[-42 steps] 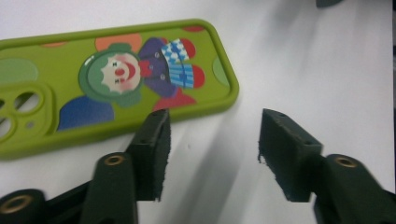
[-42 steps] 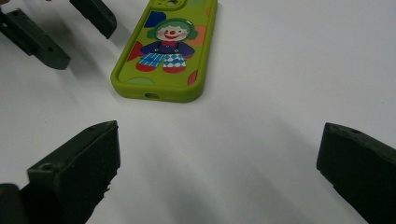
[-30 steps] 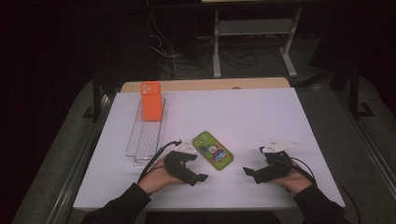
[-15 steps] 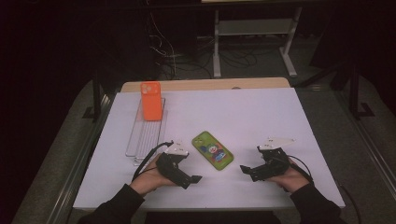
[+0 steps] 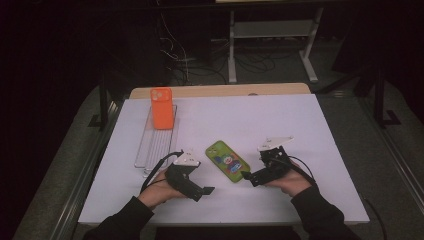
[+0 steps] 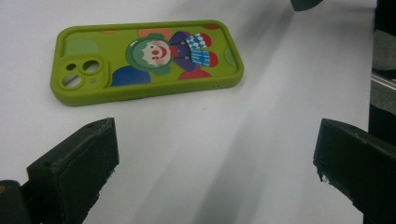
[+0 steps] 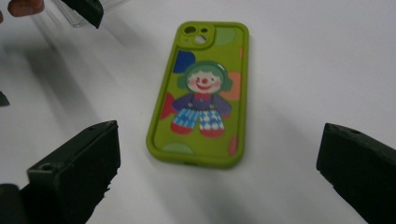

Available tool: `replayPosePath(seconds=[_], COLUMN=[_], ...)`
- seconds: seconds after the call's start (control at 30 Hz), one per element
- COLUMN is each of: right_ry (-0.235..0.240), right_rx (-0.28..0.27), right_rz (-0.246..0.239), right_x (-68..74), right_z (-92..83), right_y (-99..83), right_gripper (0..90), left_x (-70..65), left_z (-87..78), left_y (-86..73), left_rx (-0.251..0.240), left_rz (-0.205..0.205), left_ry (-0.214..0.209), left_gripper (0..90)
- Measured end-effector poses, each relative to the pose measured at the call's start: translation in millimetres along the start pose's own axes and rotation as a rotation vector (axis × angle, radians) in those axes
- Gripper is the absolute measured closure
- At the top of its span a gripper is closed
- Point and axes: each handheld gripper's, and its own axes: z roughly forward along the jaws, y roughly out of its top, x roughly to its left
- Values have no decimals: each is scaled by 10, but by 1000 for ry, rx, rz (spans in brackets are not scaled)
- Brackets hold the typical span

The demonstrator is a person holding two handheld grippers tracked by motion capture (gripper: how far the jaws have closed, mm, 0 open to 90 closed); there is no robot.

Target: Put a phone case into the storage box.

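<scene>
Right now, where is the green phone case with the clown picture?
In the high view, the green phone case lies flat on the white table, near the front edge, between the left gripper and the right gripper.

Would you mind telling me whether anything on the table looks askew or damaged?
Only mildly: the green phone case lies diagonally on the white table, while the orange case sits straight on the clear rack. Nothing looks damaged.

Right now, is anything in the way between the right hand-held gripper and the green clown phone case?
Nothing visible. The right hand-held gripper points at the green rubbery clown phone case with its jaws wide open, and bare white tabletop lies between them.
</scene>
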Motion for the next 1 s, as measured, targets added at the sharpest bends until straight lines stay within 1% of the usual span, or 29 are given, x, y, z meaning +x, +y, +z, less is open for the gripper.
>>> replayPosePath(seconds=[0.03,0.1,0.23,0.27,0.3,0.33,0.37,0.43,0.5,0.57,0.63,0.67,0.77,0.8,0.87,0.9,0.97,1.0], right_ry=[3,7,7,8,9,6,5,-7,-13,-18,-38,-40,-58,-59,-78,-82,-80,-83], right_rx=[3,15,27,29,32,35,36,41,58,68,85,89,118,119,127,127,139,144], right_rz=[-6,-12,-14,-16,-15,-23,-14,-16,0,5,10,11,-6,-4,-9,-9,10,3], right_x=[6,34,71,80,90,91,100,101,95,97,120,127,147,148,145,140,139,134], right_z=[19,82,197,229,258,288,324,379,449,503,565,586,665,681,710,730,752,770], right_y=[25,100,211,236,260,282,308,334,356,362,363,361,343,337,322,311,289,275], right_gripper=[0,0,0,0,0,0,0,0,0,0,0,0,0,0,0,0,0,0], left_x=[12,18,38,45,39,36,37,35,37,33,36,33,30,30,33,33,36,38], left_z=[-3,-9,-22,-24,-23,-21,-18,-19,-19,-18,-13,-7,-6,-7,-5,-4,1,-1], left_y=[1,-2,-2,1,-3,-4,-5,-5,-7,-10,-13,-16,-16,-16,-18,-19,-22,-22], left_rx=[0,-7,-9,-8,-9,-9,-11,-11,-14,-14,-12,-10,-11,-12,-7,-6,-5,-2], left_rz=[9,-3,1,9,-2,-5,-5,-5,-9,-17,-16,-21,-18,-18,-17,-18,-16,-14], left_ry=[5,10,19,20,19,19,18,20,22,22,21,21,21,20,21,20,21,22], left_gripper=[0,0,0,0,0,0,0,0,0,0,0,0,0,0,0,0,0,0])
